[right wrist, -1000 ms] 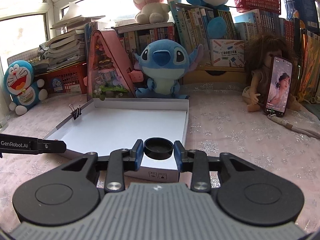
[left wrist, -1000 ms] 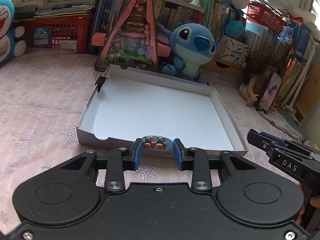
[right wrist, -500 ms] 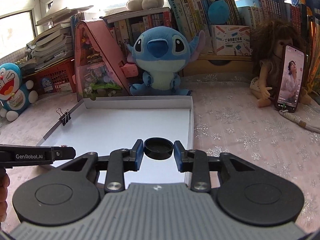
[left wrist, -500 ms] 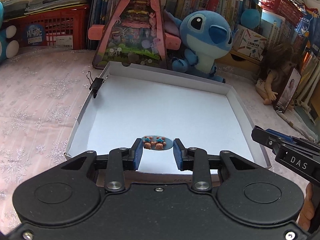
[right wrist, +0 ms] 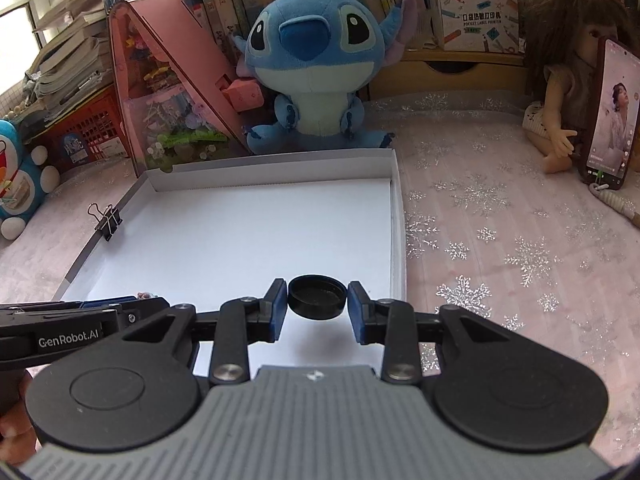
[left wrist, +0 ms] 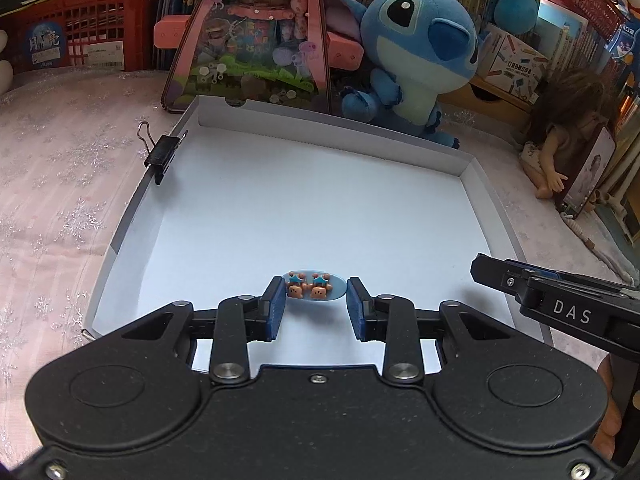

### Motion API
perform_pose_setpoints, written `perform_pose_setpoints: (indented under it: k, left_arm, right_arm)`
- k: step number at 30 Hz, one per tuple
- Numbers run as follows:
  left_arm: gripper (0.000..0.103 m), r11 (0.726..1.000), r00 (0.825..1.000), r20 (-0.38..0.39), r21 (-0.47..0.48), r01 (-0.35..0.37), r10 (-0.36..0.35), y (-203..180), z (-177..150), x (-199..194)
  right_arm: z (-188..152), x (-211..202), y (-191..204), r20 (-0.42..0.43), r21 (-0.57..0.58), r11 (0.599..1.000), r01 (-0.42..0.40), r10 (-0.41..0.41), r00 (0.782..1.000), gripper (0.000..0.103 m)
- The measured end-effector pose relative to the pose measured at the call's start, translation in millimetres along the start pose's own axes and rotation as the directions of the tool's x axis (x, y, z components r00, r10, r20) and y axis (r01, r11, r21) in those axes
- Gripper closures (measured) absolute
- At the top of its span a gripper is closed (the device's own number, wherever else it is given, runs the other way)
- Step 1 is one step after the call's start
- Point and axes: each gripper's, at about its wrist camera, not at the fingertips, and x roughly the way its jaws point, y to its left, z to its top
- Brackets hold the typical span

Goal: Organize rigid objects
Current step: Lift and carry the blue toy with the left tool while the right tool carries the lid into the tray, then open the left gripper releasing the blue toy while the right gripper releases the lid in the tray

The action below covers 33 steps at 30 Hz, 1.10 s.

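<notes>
Carrying two small items over the white box (left wrist: 484, 216), both grippers are at the placement step. The left gripper (left wrist: 316, 304) is clamped on a pale blue oval charm (left wrist: 314, 286) decorated with small bear figures, held above the near part of the box floor. The right gripper (right wrist: 318, 306) is clamped on a black round cap (right wrist: 317, 296), held just inside the box's right wall (right wrist: 396, 232); a shadow beneath it suggests it is not yet resting on the floor. The next move calls for lowering each item to the floor, keeping the two apart, before the jaws part. Legible writing: "DAS" on the right gripper's side, "GenRobot.AI" on the left gripper's side.
</notes>
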Motion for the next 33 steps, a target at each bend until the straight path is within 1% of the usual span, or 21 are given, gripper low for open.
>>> perform_pose_setpoints:
  k: [5, 17, 31, 33]
  left_arm:
    - [0.072, 1.0, 1.0, -0.007, 0.01, -0.008, 0.008, -1, 0, 3]
    - [0.072, 0.999, 1.0, 0.006, 0.026, -0.028, 0.028, -2, -1, 5]
    - [0.071, 0.996, 0.998, 0.027, 0.067, -0.053, 0.052, -8, -5, 4]
    - [0.071, 0.996, 0.998, 0.03, 0.072, -0.056, 0.054, -9, -5, 4]
  right_arm:
    - [-2, 5, 2, -0.018, -0.002, 1.0, 0.002, -0.002, 1.0, 0.065]
    - [-5, 12, 1, -0.043, -0.009, 1.0, 0.013, -0.014, 0.999, 0.065]
    - [-7, 12, 2, -0.029, -0.028, 0.999, 0.019, -0.02, 0.999, 0.062]
    - [-8, 12, 3, -0.027, -0.033, 0.999, 0.023, -0.024, 0.999, 0.059]
